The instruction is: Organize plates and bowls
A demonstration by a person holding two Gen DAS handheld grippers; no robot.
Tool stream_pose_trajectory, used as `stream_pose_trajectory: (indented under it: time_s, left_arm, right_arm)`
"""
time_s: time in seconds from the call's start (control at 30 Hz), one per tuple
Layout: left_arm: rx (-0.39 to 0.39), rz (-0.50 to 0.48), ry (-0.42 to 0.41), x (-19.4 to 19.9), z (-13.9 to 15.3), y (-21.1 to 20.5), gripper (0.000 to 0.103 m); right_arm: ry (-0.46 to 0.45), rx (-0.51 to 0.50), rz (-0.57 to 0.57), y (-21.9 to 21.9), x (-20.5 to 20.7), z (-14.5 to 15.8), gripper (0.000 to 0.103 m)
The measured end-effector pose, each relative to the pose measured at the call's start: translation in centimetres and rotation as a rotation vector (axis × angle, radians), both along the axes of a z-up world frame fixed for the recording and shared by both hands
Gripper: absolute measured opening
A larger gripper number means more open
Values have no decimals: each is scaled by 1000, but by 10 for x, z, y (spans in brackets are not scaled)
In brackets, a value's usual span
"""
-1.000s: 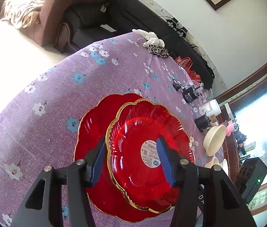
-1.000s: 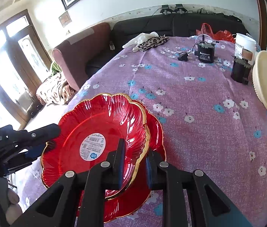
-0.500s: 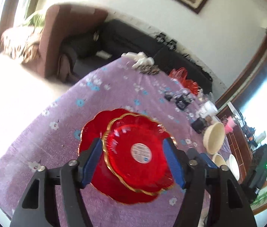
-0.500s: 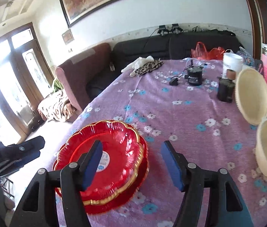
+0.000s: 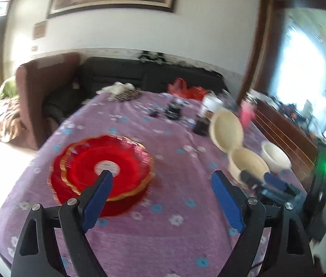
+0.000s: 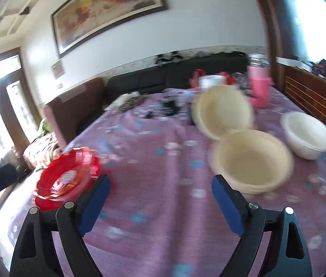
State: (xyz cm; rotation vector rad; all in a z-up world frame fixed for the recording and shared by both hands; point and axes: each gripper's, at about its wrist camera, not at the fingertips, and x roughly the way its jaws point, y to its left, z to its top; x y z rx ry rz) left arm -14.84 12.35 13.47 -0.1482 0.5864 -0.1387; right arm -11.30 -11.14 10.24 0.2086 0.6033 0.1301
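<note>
Plates first: two red plates [image 5: 103, 164] with scalloped gold rims sit stacked on the near left part of the purple flowered tablecloth [image 5: 163, 219], the top one shifted a bit off the lower one, white sticker showing in its middle. From the right wrist view the same stack [image 6: 68, 177] is way off at the left edge of the table. Everything's kinda motion-blurred btw.

Bowls are on the right side. A cream bowl [image 6: 250, 161] sits upright, and a second cream bowl [image 6: 223, 113] is tipped up on its edge just behind it, leaning so its rim touches the upright one's far rim. A white bowl [image 6: 307, 137] stands by itself to the right of those, near the table's right edge.

Left gripper [image 5: 160, 198] hovers over the near middle of the table with its blue-padded jaws spread wide, nothing between them, plates just past its left finger. Right gripper [image 6: 160, 200] is the same deal: jaws wide apart, gripping nothing, cream bowl just beyond its right finger. You can also see the right gripper [image 5: 266, 182] poking into the left camera's view near the upright cream bowl.

Far end of the table has clutter: a pink cup [image 6: 259, 90], a white tub [image 6: 210, 80], some small black gadgets [image 5: 174, 112].
</note>
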Motion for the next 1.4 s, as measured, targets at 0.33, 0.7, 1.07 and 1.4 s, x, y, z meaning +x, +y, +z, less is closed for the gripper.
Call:
stream_pose_trajectory:
  time_s: [0.33,0.7,1.07,1.4]
  left_arm:
    - [-12,-118,115,29,-19,-53,87]
    - [-39,-143,225,77,-25,-96,99]
    - [-142,-157,387,177,-68,-155,98]
    - [-156,-214,550,214,-113,-196,98]
  right_arm:
    - [57,0,-262,-150,5,10,92]
    - [194,124,-231,-163,95,-34,65]
    - [238,184,-201,-164,100,-64,65]
    - [262,176,-176,-157,102,-67,62]
